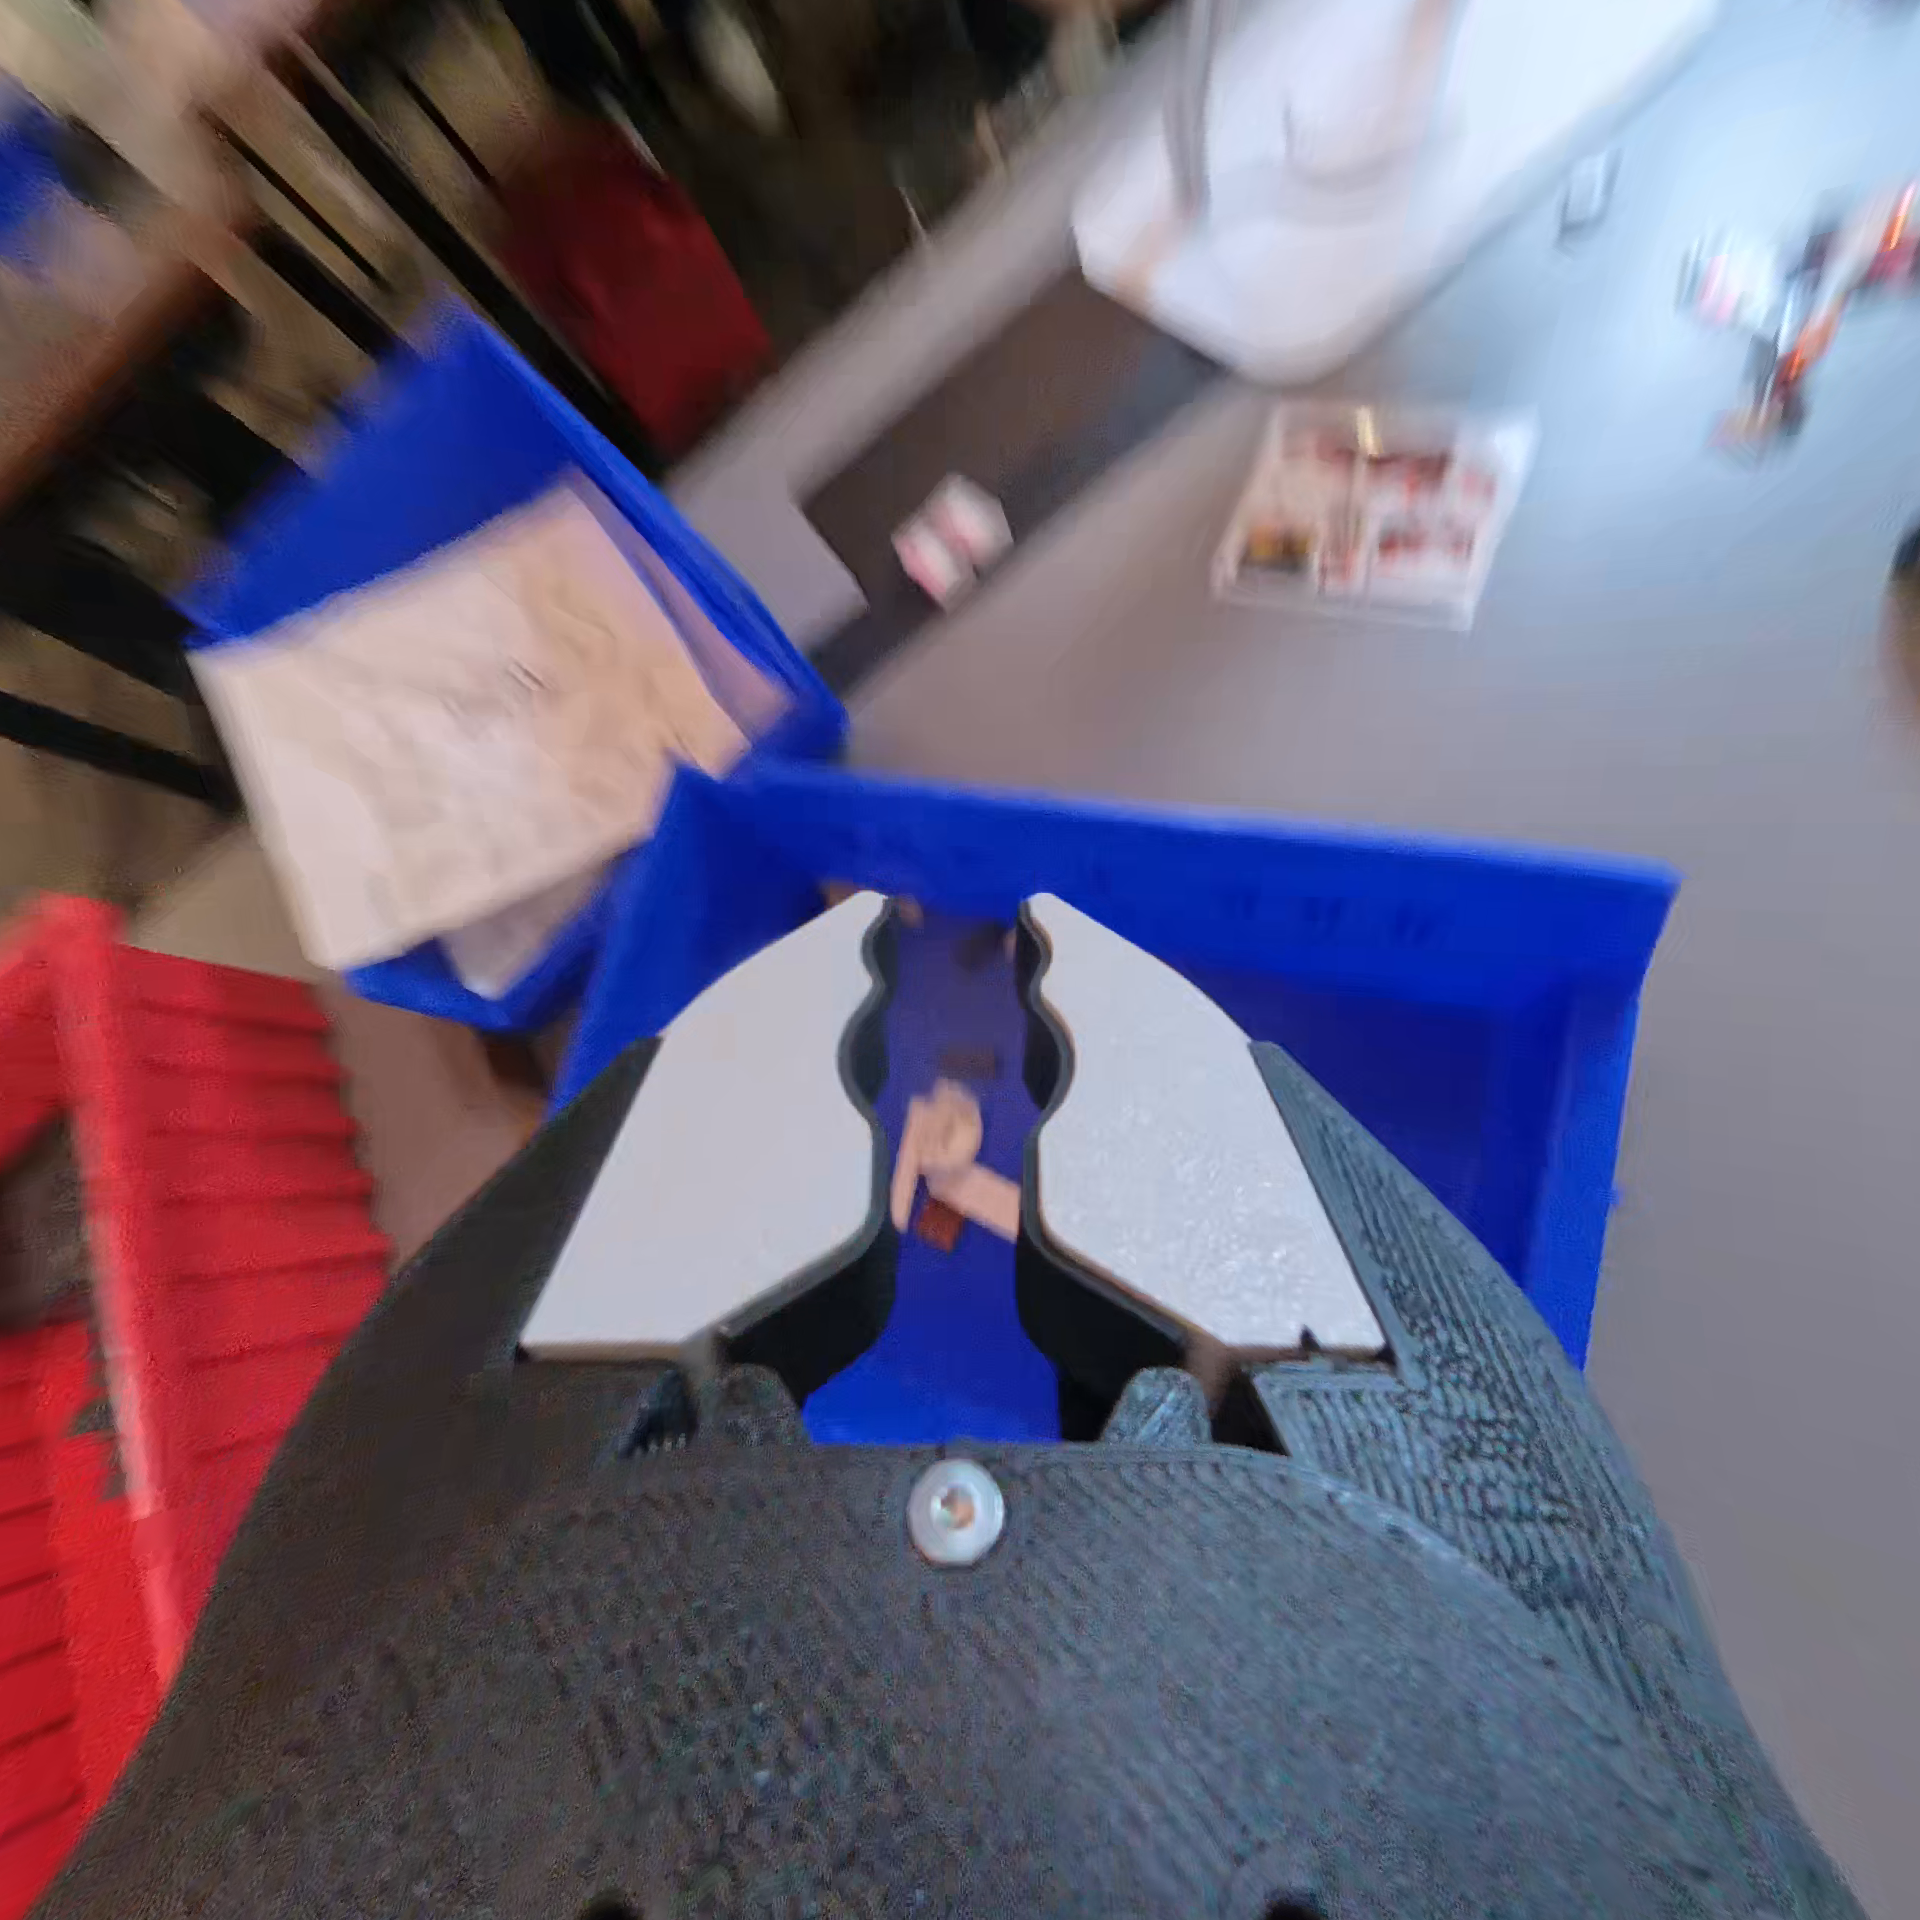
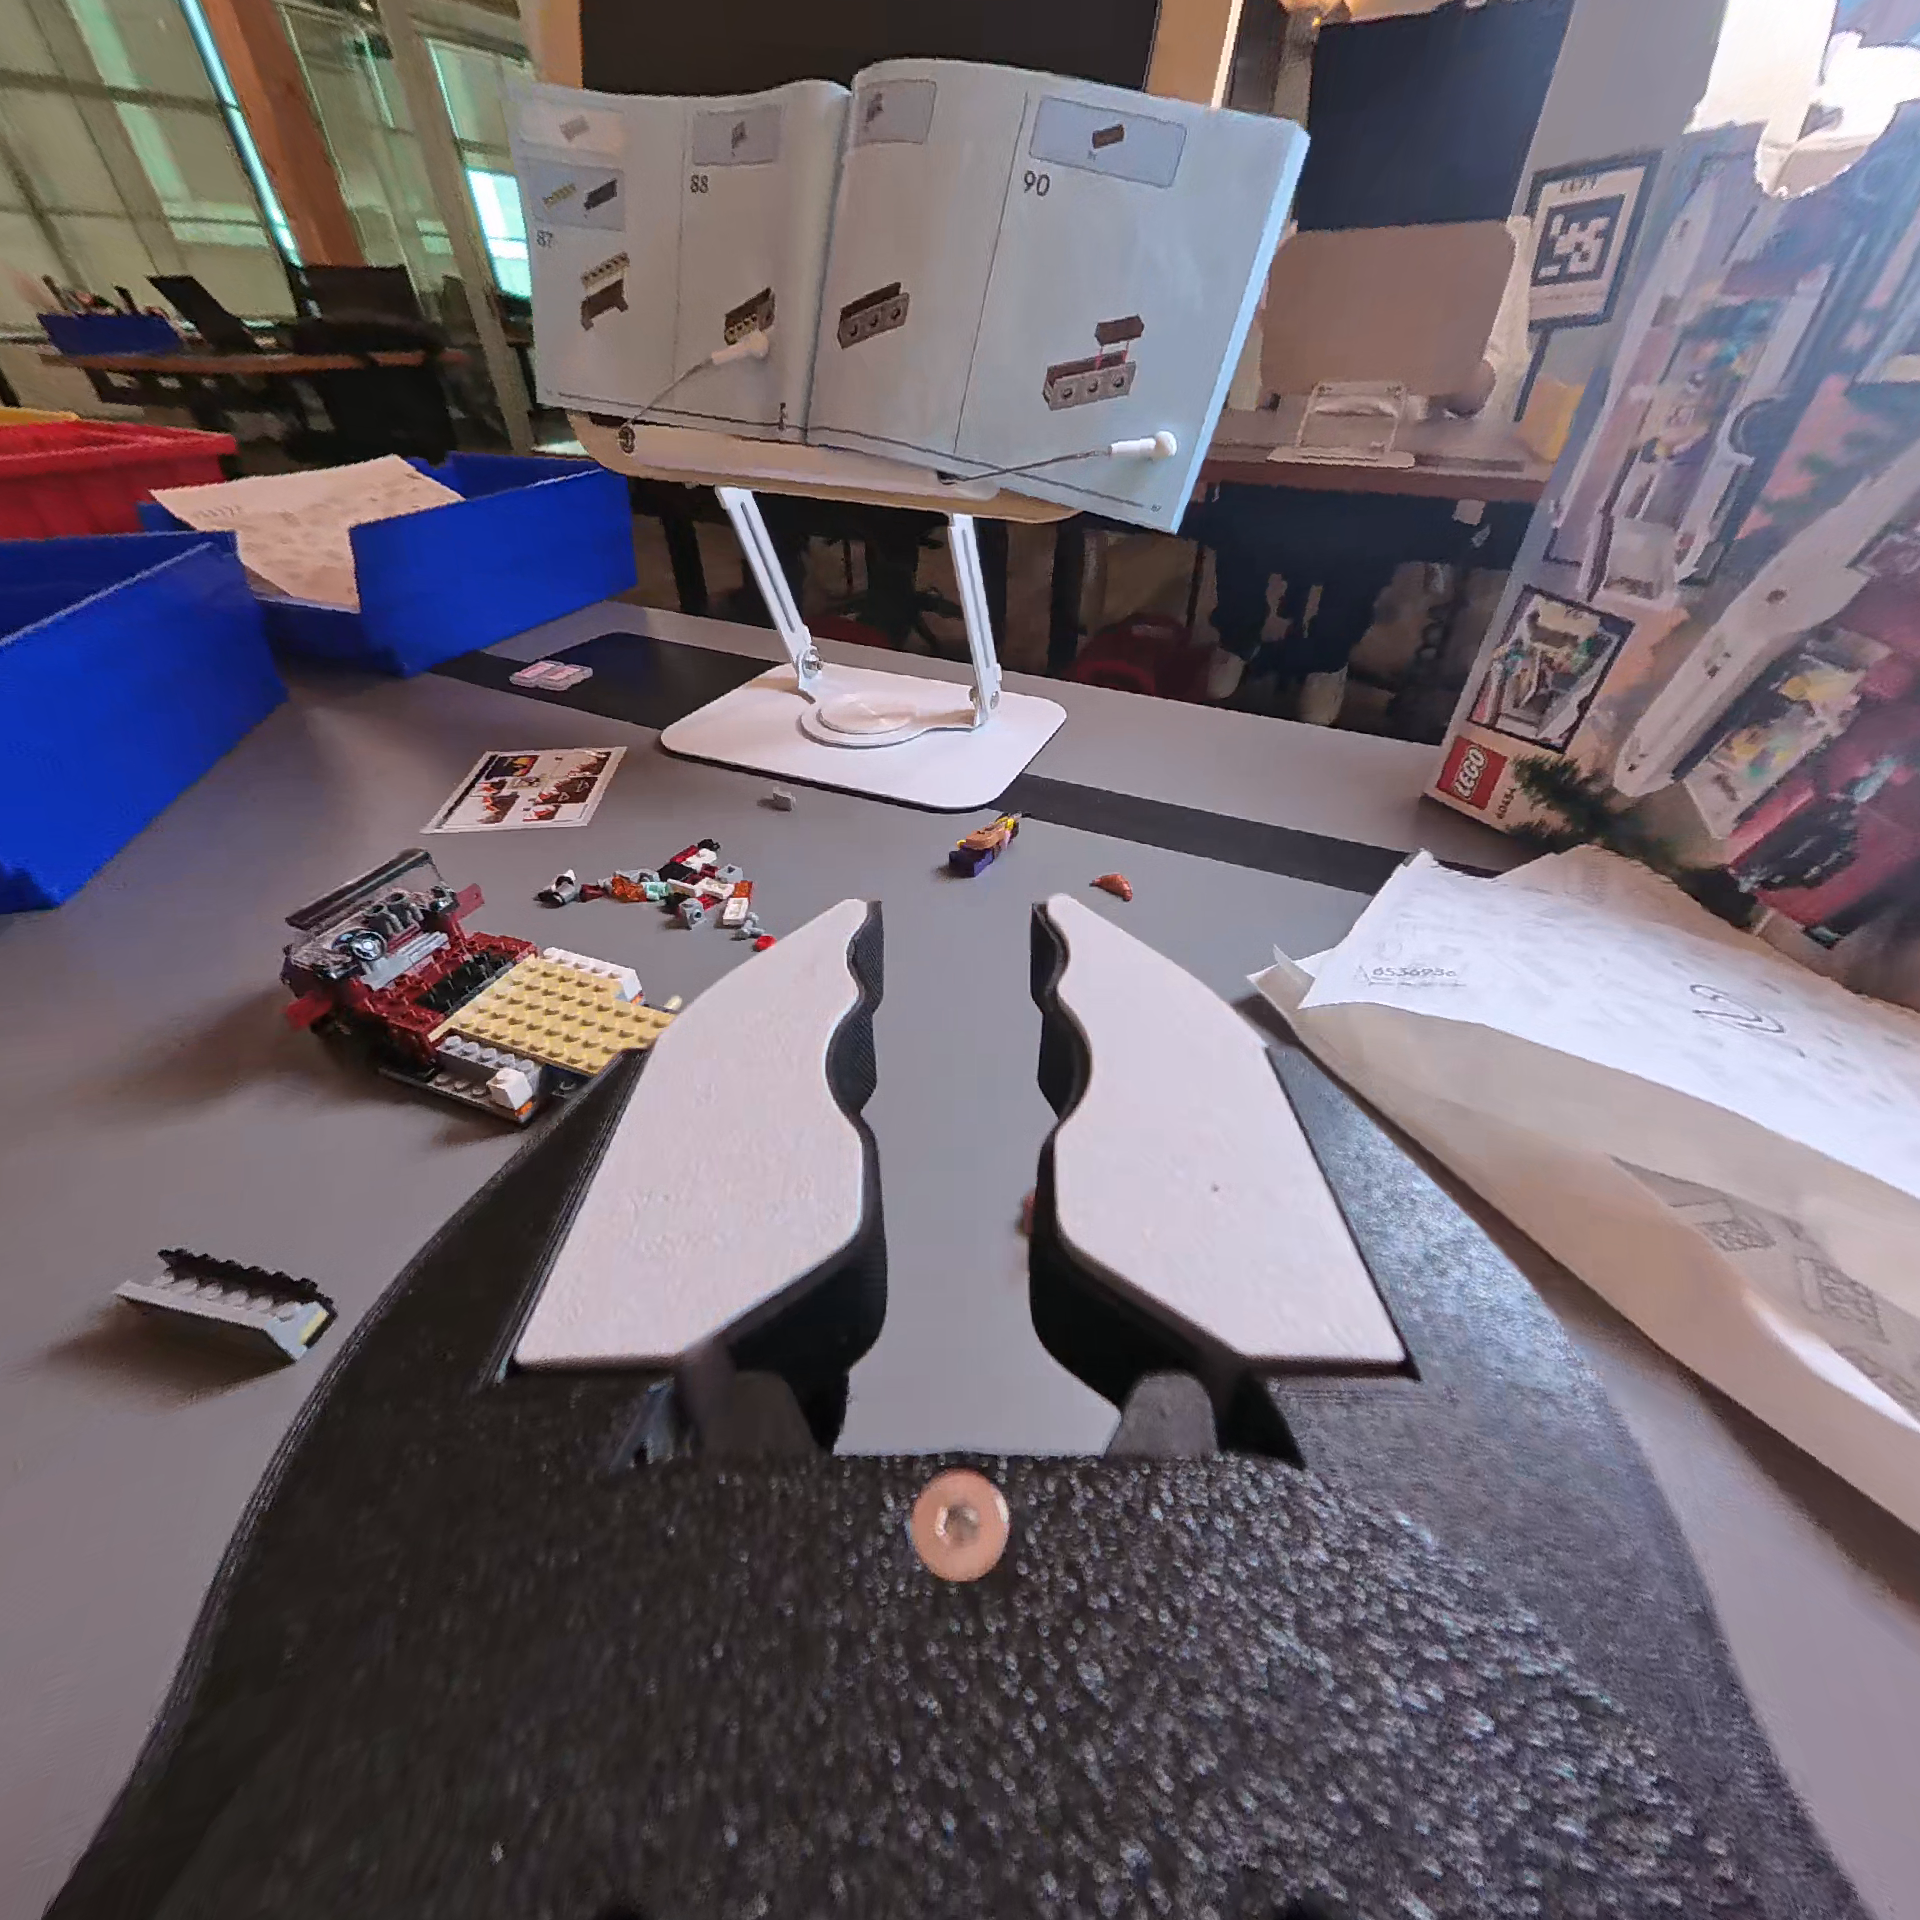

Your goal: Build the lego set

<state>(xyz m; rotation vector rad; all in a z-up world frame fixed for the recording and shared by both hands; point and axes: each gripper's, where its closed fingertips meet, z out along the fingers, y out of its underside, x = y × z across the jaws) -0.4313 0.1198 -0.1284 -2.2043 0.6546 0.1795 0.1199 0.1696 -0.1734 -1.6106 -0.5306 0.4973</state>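
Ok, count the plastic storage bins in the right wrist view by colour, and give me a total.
Blue rectangular plastic bins: 2, a near one and a far one holding a white paper sheet.
Red rectangular plastic bin: 1.
Total: 3.

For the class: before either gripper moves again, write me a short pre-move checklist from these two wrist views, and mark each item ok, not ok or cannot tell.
1. Left gripper holds nothing: ok; its fingers stand apart over the blue bin, nothing between them.
2. Small pieces on the bin floor identifiable: cannot tell, the view is blurred.
3. Right gripper holds nothing: ok; open above bare grey table.
4. Instruction booklet open on its white stand: ok.
5. Partly built red brick car clear of the right gripper: ok, it sits to its left.
6. Loose brick pile in view: ok.
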